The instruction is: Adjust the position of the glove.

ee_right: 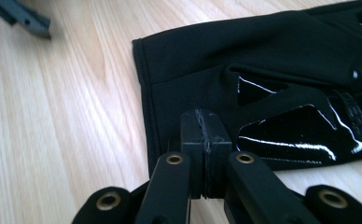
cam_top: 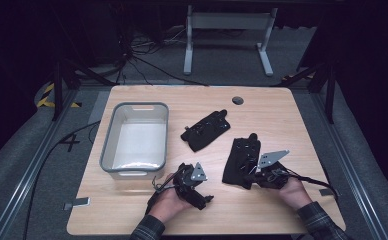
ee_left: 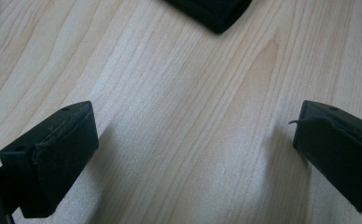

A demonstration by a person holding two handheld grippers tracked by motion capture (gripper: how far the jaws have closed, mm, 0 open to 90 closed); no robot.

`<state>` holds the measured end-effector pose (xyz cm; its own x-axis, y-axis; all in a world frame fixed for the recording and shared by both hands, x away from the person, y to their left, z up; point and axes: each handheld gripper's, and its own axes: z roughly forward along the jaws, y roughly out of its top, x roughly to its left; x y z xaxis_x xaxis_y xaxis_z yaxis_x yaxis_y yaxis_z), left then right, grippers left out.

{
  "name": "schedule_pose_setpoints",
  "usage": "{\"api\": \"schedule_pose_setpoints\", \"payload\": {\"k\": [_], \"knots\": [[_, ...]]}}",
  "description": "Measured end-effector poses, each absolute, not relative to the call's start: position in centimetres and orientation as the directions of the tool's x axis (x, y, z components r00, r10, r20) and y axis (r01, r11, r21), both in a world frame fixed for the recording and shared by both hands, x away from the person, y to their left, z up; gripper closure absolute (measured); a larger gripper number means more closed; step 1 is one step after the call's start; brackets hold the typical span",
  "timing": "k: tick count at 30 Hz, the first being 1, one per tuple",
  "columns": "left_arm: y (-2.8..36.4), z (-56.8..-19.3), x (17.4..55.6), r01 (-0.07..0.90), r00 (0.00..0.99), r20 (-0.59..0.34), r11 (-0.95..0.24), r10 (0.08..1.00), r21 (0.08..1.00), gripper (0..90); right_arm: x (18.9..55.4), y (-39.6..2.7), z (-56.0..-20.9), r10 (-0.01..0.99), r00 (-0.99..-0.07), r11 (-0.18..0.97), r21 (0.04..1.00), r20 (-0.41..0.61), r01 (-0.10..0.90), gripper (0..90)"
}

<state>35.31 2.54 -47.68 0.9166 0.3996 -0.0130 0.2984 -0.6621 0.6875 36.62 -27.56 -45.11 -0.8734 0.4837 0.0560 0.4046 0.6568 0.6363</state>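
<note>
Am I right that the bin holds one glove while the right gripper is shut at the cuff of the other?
Not quite: the bin is empty. In the high view one glove lies on the table beside it. The right gripper is indeed shut at the cuff of the other glove, as the right gripper view shows.

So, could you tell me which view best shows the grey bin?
The high view: the grey bin sits whole on the table's left side, its open inside visible. The gripper views show wood grain and black gloves instead.
</note>
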Motion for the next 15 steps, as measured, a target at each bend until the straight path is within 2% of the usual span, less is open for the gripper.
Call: {"api": "schedule_pose_setpoints", "payload": {"k": [15], "knots": [[2.5,-47.7,35.3,0.298,0.916,-0.012,-0.663,0.400,0.687,0.2,33.8,-31.5,-45.0,0.506,-0.859,0.641,0.631,0.081,0.437,90.0]]}}
